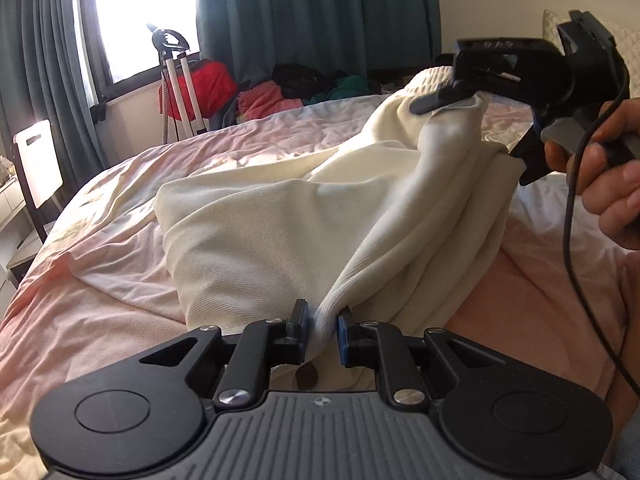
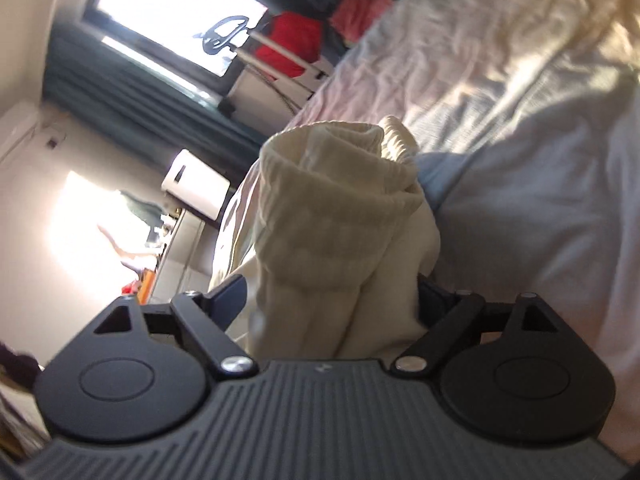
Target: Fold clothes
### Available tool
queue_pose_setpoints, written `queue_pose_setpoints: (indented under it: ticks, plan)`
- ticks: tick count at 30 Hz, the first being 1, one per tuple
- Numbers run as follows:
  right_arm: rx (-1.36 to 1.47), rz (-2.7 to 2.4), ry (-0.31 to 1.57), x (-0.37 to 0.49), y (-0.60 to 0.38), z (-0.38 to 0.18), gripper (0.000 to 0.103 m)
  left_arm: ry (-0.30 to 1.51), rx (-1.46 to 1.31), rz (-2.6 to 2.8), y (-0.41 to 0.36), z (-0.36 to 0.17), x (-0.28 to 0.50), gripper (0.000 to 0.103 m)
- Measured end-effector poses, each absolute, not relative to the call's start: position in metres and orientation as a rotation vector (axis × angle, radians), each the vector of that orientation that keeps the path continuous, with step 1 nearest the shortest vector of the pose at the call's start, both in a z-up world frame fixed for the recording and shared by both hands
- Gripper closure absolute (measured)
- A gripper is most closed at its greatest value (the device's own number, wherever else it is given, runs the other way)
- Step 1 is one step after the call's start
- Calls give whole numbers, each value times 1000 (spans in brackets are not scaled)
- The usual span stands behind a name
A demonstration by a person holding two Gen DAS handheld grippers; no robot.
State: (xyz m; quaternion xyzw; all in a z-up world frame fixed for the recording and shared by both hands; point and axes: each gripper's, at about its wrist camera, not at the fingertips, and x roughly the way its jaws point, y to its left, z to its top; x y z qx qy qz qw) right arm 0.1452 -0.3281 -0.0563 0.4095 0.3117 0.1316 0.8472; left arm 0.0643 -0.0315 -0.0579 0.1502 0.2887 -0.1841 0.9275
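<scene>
Claws first: the left claw (image 1: 322, 330) is clenched on a bunched edge of the cream garment (image 1: 280, 216), blue pads pressing the cloth from both sides. The right claw (image 2: 332, 300) stands wide, released, with the garment's ribbed end (image 2: 332, 184) sitting loosely between its fingers; in the left wrist view one finger lies over the raised part of the cloth, which drapes down from there. A hand (image 1: 604, 176) grips the right claw's handle, and a black cable (image 1: 570, 216) hangs from it.

No brand or writing can be read anywhere.

The garment lies on a bed (image 1: 120, 280) with a rumpled pink-white cover, its middle spread flat, both ends lifted. Beyond the bed's far edge are a pile of clothes (image 1: 280, 92) in red, pink, black and green, a red bag (image 1: 210, 84) and a white-poled stand (image 1: 176, 92) before a bright window (image 1: 140, 12) with teal curtains (image 1: 312, 16). A white chair back (image 1: 38, 164) stands at left.

The right wrist view is tilted and blurred; the window is washed out.
</scene>
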Motion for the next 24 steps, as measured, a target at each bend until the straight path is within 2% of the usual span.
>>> queue_pose_setpoints:
  ticks: [4,5,6,7,8,9,10,11,13,14,15,18,24]
  plan:
    - [797,150,822,152,-322,-85,14,585,316,-396,-34,-58,62,85]
    - [774,119,869,154,-322,-93,21,584,319,-399,-35,-58,61,84]
    - [771,105,869,153,-322,-94,23,583,319,-402,-35,-58,61,84]
    - [768,92,868,151,-322,-95,28,583,317,-410,-35,-57,60,79]
    - [764,80,866,150,-323,-95,38,585,312,-428,-34,-54,59,77]
    - [758,78,852,146,-324,-90,45,586,294,-450,-30,-49,58,74]
    - [753,76,837,142,-324,-85,58,581,248,-470,-24,-42,58,70]
    - [766,78,822,139,-326,-82,65,576,179,-490,-15,-35,59,65]
    - [783,74,798,136,-328,-76,68,555,-7,-510,9,-24,63,40]
    - [782,69,788,135,-327,-75,70,544,-98,-515,21,-18,65,33]
    - [781,64,778,134,-327,-73,70,533,-181,-497,31,-16,68,22]
    - [771,53,752,134,-325,-68,71,564,-401,-406,57,-25,85,21]
    - [742,58,740,142,-323,-69,71,816,-650,-294,78,-79,131,21]
